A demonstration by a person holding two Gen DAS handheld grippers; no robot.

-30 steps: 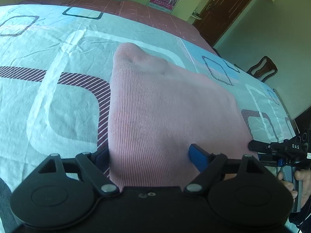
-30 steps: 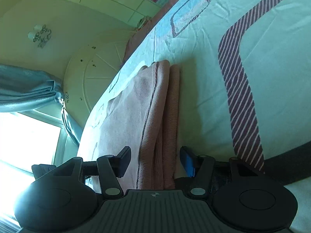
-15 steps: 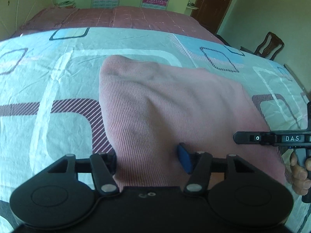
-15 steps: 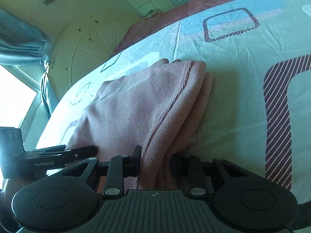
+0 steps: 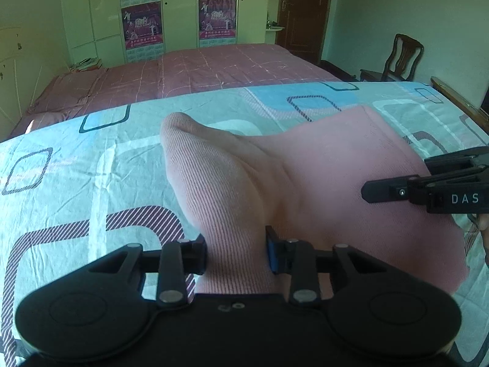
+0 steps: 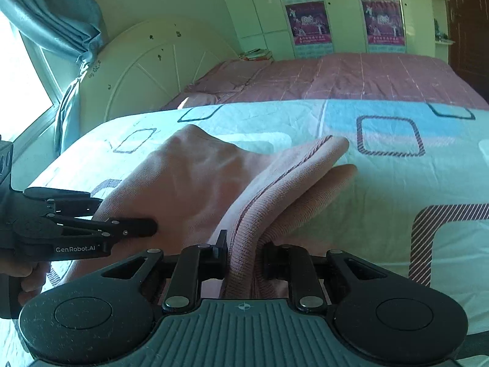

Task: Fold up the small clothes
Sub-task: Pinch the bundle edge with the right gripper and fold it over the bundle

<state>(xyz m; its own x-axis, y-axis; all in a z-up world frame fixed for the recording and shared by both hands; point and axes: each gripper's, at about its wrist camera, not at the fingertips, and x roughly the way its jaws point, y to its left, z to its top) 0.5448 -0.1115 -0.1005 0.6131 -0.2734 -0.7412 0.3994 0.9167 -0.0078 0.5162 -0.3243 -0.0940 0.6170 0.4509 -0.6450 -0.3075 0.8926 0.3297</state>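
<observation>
- Now I see the pink knitted garment (image 5: 305, 183) lying on the patterned bedsheet (image 5: 76, 183), and its near edge is lifted from the sheet.
- My left gripper (image 5: 235, 250) has its two fingers closed tight on the near left corner of the garment; the cloth is bunched between them.
- My right gripper (image 6: 244, 253) is also pinched on the garment (image 6: 189, 183), on its thick folded edge at the right side, where some layers are stacked.
- Between both grippers the cloth hangs with a fold.
- Behind the bedsheet, a dark pink checked quilt (image 5: 214, 70) covers the far part of the bed.
- A wooden chair (image 5: 403, 58) stands well apart from the bedsheet, at the wall.
</observation>
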